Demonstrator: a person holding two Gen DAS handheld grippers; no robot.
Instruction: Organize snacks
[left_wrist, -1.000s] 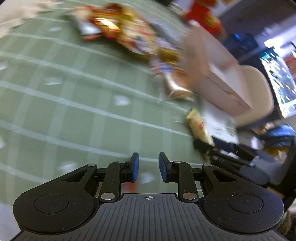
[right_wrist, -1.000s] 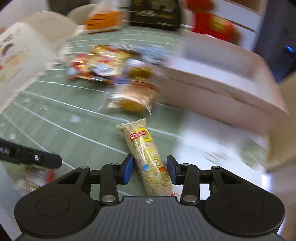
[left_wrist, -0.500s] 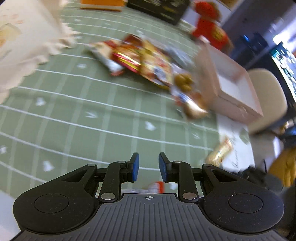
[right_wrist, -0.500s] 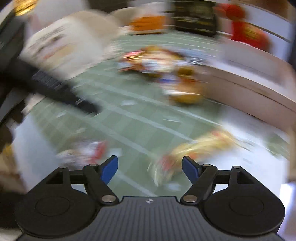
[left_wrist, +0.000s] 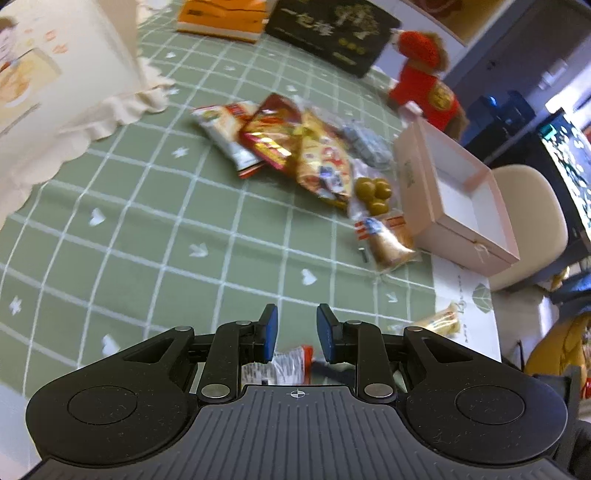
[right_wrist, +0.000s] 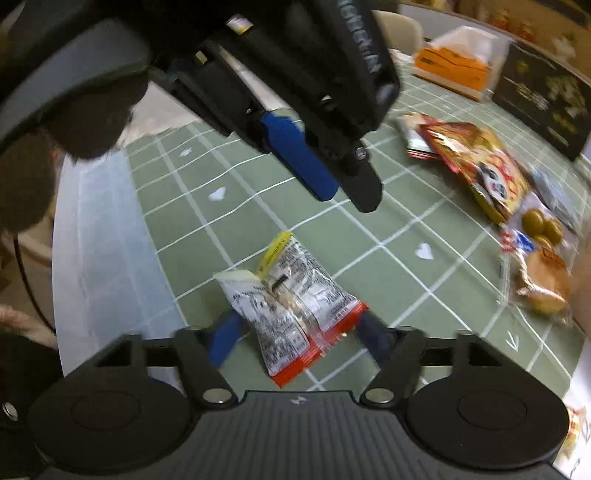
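Note:
A white packet with a red edge lies on the green checked tablecloth near the front edge. My right gripper straddles it; its jaws are closing, and the blue pads stand just off the packet's sides. Just above and behind hangs my left gripper, open by a narrow gap and empty; the same packet shows below its fingers. A pile of snack bags lies beside an open pink box. A long yellow snack rests on white paper.
A cream frilled cushion fills the far left. An orange tissue box, a black box and a red plush toy stand along the back. A beige chair sits past the table's right edge.
My right gripper released the long yellow snack, swung left across the table and now straddles the white and red packet. The left gripper rose and tilted up, still empty.

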